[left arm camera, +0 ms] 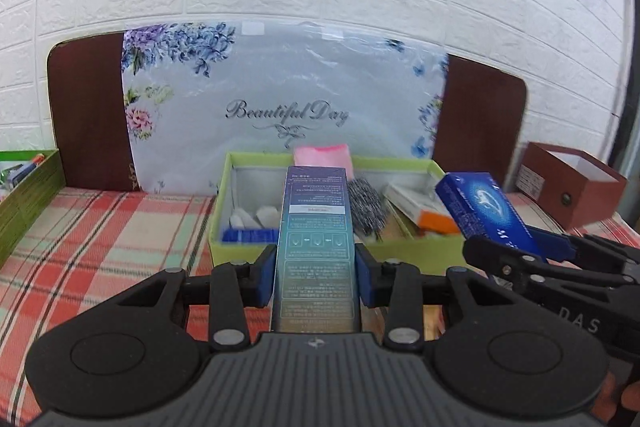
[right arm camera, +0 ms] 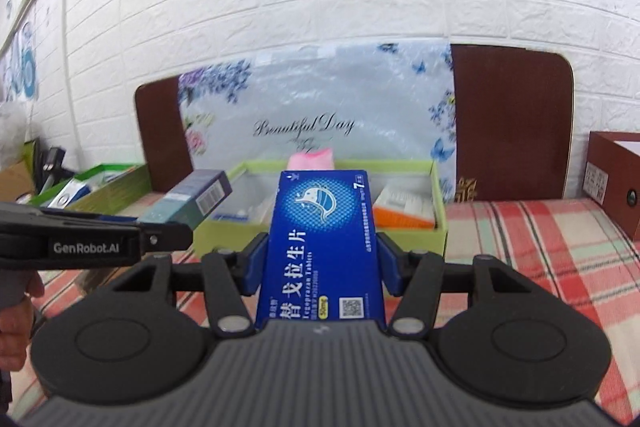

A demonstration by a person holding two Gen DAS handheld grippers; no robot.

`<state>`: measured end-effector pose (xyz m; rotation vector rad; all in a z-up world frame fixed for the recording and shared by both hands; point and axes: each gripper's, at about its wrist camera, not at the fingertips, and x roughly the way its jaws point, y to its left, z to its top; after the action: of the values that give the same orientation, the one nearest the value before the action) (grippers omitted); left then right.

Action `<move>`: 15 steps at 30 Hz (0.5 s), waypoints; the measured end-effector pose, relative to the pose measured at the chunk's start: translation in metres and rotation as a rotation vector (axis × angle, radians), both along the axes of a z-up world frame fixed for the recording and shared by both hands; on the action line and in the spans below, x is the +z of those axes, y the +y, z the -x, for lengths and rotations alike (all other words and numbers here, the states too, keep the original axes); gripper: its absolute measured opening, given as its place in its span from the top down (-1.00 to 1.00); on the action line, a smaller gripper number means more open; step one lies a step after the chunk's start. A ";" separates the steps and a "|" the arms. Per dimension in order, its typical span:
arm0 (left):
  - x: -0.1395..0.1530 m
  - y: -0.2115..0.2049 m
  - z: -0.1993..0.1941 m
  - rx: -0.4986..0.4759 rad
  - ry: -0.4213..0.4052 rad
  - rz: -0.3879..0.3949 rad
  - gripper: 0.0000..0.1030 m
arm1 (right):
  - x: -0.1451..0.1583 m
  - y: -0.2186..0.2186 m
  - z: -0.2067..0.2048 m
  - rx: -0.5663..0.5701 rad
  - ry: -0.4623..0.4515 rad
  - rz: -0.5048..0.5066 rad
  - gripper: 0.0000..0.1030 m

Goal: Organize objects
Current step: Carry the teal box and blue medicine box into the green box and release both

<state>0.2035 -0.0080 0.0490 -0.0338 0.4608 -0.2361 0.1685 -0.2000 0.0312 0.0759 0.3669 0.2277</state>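
Observation:
My left gripper (left arm camera: 316,273) is shut on a long teal and purple box (left arm camera: 316,247), held just in front of the light green box (left arm camera: 400,251). My right gripper (right arm camera: 320,267) is shut on a blue tablet box (right arm camera: 322,247), also held in front of the light green box (right arm camera: 320,239). The blue tablet box (left arm camera: 484,211) and right gripper show at the right of the left wrist view. The teal box (right arm camera: 188,203) and left gripper show at the left of the right wrist view. The green box holds a pink packet (left arm camera: 322,155), a metal scourer (left arm camera: 366,207), an orange and white box (left arm camera: 424,211) and small white items.
A dark green tray (left arm camera: 28,199) with small items stands at the left. A brown open box (left arm camera: 572,187) stands at the right. A floral "Beautiful Day" board (left arm camera: 288,99) leans on the white brick wall behind. The surface has a red plaid cloth (left arm camera: 100,235).

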 end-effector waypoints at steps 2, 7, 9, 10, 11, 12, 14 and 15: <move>0.004 -0.003 -0.020 0.015 -0.019 -0.013 0.19 | 0.003 -0.001 -0.020 -0.011 -0.010 -0.007 -0.08; 0.003 -0.005 -0.075 0.022 0.017 -0.029 0.19 | 0.004 0.001 -0.074 -0.081 -0.022 -0.001 -0.08; -0.001 -0.006 -0.092 0.041 0.039 -0.043 0.19 | 0.001 0.003 -0.094 -0.105 -0.013 0.021 -0.08; -0.003 -0.006 -0.098 0.053 0.042 -0.052 0.19 | -0.002 0.005 -0.103 -0.114 -0.010 0.038 -0.08; -0.004 -0.006 -0.104 0.059 0.042 -0.058 0.19 | -0.005 0.007 -0.110 -0.123 -0.009 0.053 -0.08; -0.004 -0.006 -0.108 0.065 0.040 -0.061 0.19 | -0.008 0.009 -0.117 -0.126 -0.005 0.068 -0.08; -0.005 -0.004 -0.110 0.063 0.003 -0.049 0.05 | -0.014 0.013 -0.131 -0.136 0.002 0.083 -0.08; -0.005 -0.003 -0.110 0.055 -0.013 -0.043 -0.15 | -0.017 0.015 -0.137 -0.139 0.010 0.083 -0.10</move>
<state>0.3132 -0.0108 0.0436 -0.0025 0.4513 -0.1721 0.3052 -0.1854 0.0142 0.0207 0.3793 0.0744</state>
